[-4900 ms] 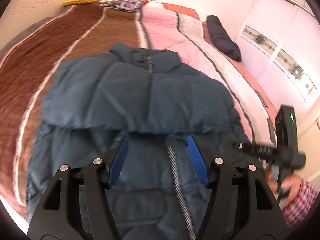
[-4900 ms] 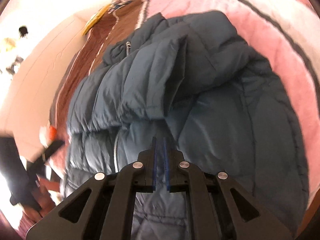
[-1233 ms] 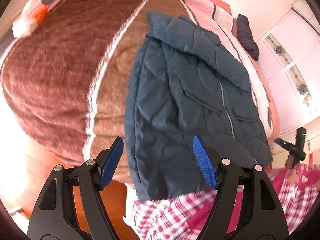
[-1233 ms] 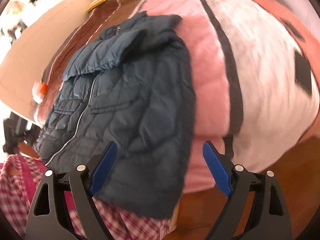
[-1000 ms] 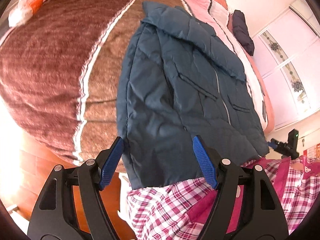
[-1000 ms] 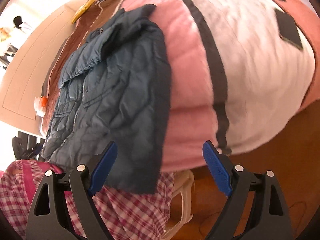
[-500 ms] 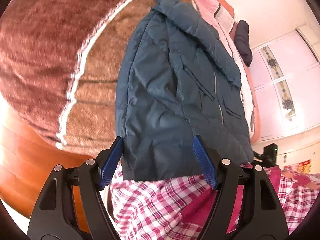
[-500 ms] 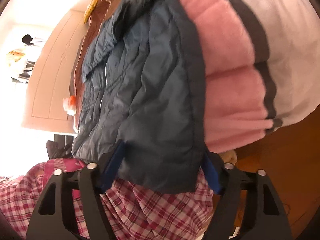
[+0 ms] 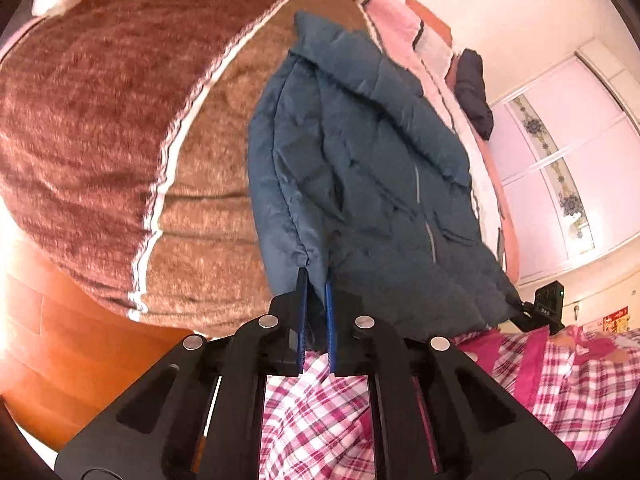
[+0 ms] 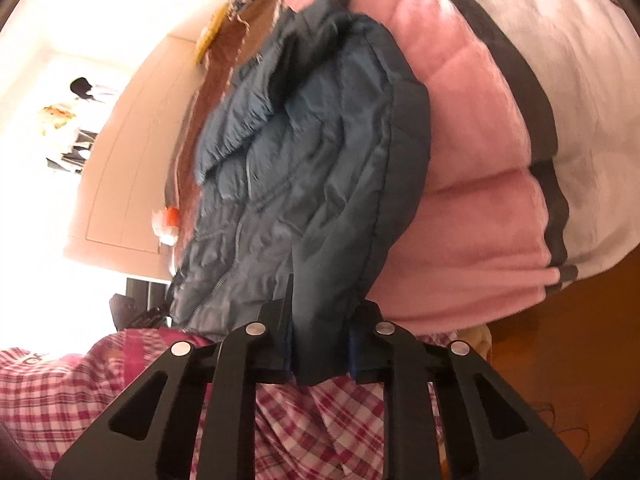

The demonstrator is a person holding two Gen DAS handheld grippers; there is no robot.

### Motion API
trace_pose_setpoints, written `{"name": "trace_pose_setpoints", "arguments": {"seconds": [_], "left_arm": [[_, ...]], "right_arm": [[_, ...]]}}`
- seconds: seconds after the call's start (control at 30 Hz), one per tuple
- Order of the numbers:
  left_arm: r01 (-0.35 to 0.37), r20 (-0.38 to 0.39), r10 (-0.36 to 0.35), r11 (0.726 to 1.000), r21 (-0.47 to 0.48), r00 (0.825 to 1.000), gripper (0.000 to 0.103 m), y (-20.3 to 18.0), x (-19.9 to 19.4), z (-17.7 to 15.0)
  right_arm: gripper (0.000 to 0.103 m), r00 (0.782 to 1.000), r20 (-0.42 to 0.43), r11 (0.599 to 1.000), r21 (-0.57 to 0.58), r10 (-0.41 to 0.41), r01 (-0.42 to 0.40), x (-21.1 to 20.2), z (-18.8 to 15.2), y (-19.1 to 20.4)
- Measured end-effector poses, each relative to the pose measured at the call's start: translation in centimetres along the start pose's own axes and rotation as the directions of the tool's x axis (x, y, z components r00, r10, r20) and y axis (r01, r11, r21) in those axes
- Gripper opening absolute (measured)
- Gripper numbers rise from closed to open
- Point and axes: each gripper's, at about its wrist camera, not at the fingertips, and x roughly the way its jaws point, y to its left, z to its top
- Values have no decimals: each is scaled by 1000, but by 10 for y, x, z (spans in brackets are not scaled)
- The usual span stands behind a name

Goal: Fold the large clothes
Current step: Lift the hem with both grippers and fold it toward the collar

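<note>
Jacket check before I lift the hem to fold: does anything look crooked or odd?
The jacket hangs its hem off the bed. The left gripper and right gripper both pinch it. No damage shows.

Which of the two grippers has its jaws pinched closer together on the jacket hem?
The left gripper: its blue pads nearly meet on the jacket hem, while the right gripper holds a thicker bunch.

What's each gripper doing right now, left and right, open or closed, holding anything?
Left gripper: closed on the bottom hem of the blue jacket.
Right gripper: closed on the jacket's hem at the other corner.
</note>
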Motion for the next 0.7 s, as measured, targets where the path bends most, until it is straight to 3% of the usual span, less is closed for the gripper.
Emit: {"name": "trace_pose_setpoints", "arguments": {"seconds": [0.4, 0.57, 0.7], "left_arm": [[44, 169, -52, 998, 54, 984, 6, -42, -32, 45], [45, 233, -65, 995, 90, 970, 5, -62, -43, 78], [12, 235, -43, 991, 133, 971, 5, -73, -43, 101]], "right_arm": [[18, 985, 154, 993, -102, 72, -57, -24, 35, 50], [18, 973, 200, 985, -149, 114, -85, -30, 66, 76], [18, 969, 219, 983, -166, 112, -76, -31, 96, 89]]}}
